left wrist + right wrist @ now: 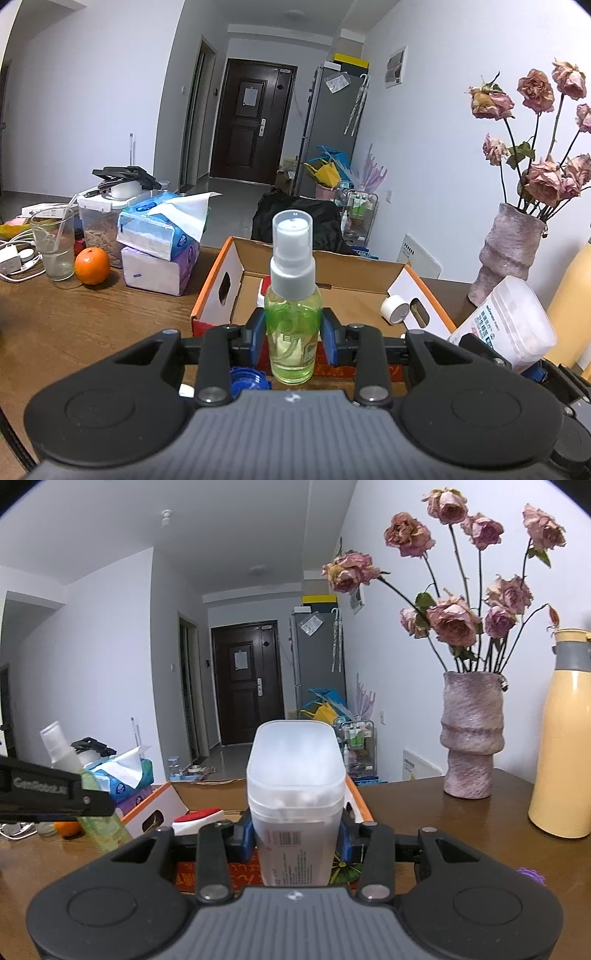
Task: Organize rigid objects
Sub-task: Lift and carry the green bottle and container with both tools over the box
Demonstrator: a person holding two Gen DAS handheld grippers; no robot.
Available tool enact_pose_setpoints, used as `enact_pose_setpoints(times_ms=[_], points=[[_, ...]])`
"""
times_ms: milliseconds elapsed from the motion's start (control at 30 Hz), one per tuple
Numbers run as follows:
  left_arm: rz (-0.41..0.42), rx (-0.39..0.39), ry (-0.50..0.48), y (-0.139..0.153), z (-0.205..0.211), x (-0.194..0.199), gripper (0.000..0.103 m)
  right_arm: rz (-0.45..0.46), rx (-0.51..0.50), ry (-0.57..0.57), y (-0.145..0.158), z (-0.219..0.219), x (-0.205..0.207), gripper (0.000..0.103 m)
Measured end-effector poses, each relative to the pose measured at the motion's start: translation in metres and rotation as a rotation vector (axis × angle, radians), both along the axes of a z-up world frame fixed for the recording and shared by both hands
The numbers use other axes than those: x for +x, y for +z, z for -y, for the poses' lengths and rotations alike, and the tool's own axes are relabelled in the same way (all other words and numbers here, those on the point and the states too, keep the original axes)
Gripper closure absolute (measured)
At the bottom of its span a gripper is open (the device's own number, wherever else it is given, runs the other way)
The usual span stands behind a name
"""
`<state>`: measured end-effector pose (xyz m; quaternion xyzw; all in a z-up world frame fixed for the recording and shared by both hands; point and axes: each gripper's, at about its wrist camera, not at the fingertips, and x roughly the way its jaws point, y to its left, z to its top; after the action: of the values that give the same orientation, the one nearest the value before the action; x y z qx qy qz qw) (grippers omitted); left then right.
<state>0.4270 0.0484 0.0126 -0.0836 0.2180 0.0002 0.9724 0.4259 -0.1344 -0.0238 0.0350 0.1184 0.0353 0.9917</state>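
Observation:
My left gripper [293,338] is shut on a green spray bottle [293,317] with a clear cap, held upright in front of the open cardboard box [236,266]. The bottle also shows in the right wrist view [99,812]. My right gripper [295,836] is shut on a translucent cotton swab container [295,797], held upright before the same box [162,805]. That container also shows in the left wrist view [506,325]. Inside the box lie a white tape roll [394,309] and a red-and-white item [197,818].
On the wooden table [74,317] stand an orange [92,266], a glass [55,245], stacked tissue packs [162,251] and a lidded container [101,221] at left. A pink vase with dried roses [472,738] and a yellow thermos [565,738] stand at right. A blue cap [245,380] lies under my left gripper.

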Motion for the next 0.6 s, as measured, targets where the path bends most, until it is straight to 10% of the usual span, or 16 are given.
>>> enact_pose_setpoints(times_ms=[600], points=[[0.032, -0.006, -0.017, 0.005, 0.003, 0.056, 0.071, 0.018, -0.005, 0.039, 0.004, -0.009, 0.053, 0.063]])
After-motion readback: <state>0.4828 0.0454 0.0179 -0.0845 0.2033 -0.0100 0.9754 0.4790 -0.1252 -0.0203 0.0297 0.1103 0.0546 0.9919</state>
